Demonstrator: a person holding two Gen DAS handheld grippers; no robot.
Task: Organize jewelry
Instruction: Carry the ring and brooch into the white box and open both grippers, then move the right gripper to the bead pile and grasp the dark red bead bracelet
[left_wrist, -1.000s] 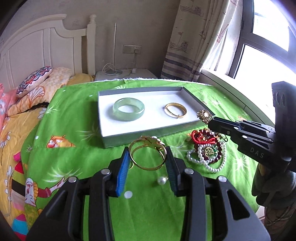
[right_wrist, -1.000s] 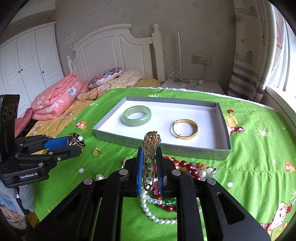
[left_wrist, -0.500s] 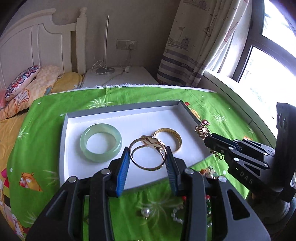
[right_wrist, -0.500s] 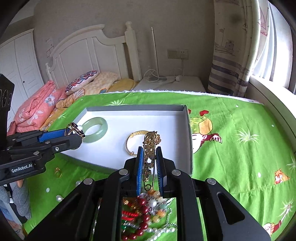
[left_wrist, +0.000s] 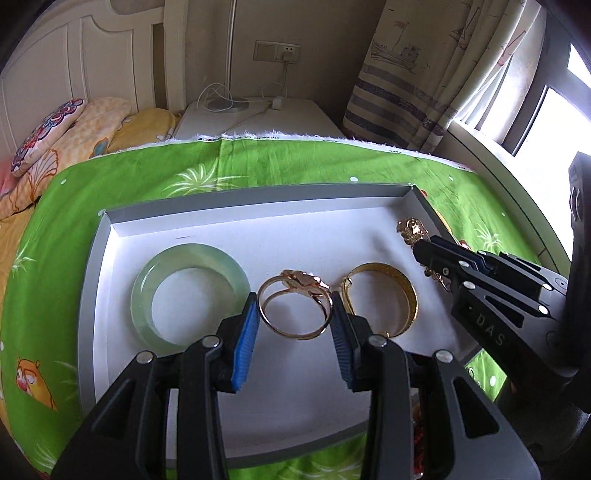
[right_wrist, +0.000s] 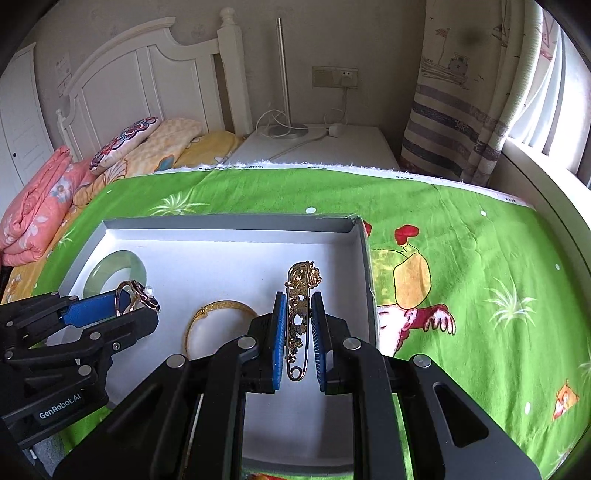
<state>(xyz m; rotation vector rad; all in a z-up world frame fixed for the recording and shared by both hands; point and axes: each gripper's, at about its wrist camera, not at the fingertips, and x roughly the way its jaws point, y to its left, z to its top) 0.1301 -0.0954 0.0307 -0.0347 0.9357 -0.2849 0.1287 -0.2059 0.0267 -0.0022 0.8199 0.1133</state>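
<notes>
A grey tray with a white floor (left_wrist: 280, 229) (right_wrist: 229, 254) lies on the green cloth. In it lie a pale green jade bangle (left_wrist: 187, 293) (right_wrist: 114, 269) and a gold bangle (left_wrist: 382, 295) (right_wrist: 218, 321). My left gripper (left_wrist: 294, 319) (right_wrist: 122, 310) is shut on a gold flower bracelet (left_wrist: 295, 308) (right_wrist: 138, 293), held over the tray between the two bangles. My right gripper (right_wrist: 298, 332) (left_wrist: 421, 247) is shut on an ornate gold brooch pin (right_wrist: 300, 314) (left_wrist: 413, 230), held over the tray's right part.
The green cartoon-print cloth (right_wrist: 461, 258) covers the bed. Red beads (left_wrist: 419, 446) show at the tray's near right corner. A white bedside table (right_wrist: 314, 147) with a lamp base and cables stands behind. A curtain (right_wrist: 461, 92), pillows (right_wrist: 122, 144) and a window flank it.
Both grippers have moved forward from the loose jewelry on the cloth to over the tray, each still holding its piece. The tray now fills both views.
</notes>
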